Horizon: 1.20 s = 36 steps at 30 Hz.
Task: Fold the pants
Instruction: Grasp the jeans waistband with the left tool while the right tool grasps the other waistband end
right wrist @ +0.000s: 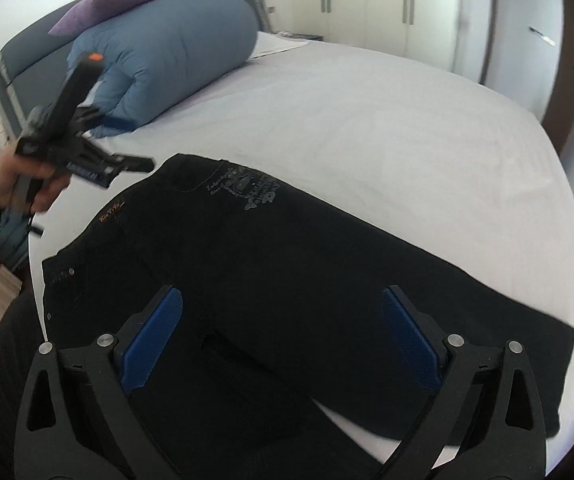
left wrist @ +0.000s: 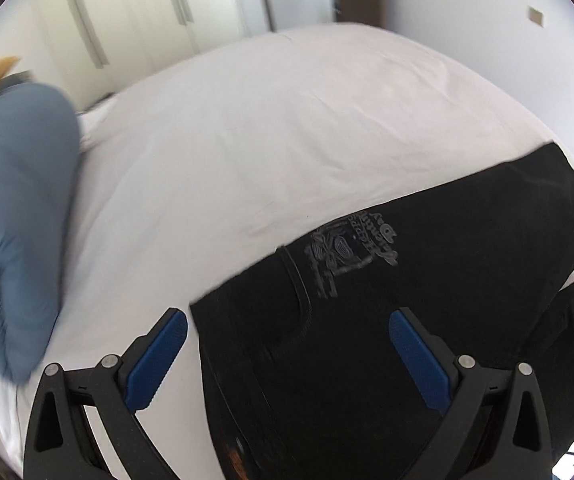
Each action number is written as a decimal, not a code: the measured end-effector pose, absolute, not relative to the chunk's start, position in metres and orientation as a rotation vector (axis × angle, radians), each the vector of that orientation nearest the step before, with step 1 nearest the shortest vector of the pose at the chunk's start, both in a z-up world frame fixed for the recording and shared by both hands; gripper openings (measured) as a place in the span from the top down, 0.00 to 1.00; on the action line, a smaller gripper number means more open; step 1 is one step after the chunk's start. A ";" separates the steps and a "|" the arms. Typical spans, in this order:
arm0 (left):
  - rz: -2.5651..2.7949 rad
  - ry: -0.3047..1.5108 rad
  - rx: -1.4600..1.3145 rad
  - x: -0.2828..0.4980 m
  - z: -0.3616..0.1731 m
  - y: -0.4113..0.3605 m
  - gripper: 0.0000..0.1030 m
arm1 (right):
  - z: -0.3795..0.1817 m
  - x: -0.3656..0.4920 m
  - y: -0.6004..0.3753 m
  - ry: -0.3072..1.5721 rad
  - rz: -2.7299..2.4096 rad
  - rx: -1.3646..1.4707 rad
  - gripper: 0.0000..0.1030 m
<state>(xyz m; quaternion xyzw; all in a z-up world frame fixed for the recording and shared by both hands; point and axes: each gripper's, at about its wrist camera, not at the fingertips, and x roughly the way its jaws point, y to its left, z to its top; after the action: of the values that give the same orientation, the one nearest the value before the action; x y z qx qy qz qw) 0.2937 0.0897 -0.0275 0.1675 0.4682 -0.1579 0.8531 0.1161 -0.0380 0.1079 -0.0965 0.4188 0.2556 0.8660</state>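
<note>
2 wrist views, angled down, close over pants [left wrist: 427,280], shared bed [right wrist: 367,120].

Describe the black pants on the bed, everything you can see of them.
The black pants lie flat on the white bed sheet, looking like dark denim. A grey printed graphic sits near the waist, with small orange stitched lettering beside it and a stitched pocket seam. One leg stretches to the right, its hem near the bed's edge. Neither open gripper grips them.
</note>
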 end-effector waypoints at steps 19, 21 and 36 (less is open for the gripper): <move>-0.670 1.392 0.516 0.425 -0.141 0.074 0.28 | 0.022 0.241 -0.018 0.977 0.842 -0.269 0.47; -0.685 1.393 0.497 0.421 -0.139 0.075 0.46 | 0.019 0.247 -0.013 0.976 0.838 -0.276 0.47; -0.631 1.085 0.594 0.302 -0.097 0.080 0.94 | 0.032 0.296 0.029 1.001 0.805 -0.422 0.69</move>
<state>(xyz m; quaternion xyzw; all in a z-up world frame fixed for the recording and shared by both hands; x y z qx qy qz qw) 0.3015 0.0796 -0.0974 0.2739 0.4998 -0.2908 0.7685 0.2964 0.0291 0.0316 -0.1953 0.4634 0.3725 0.7800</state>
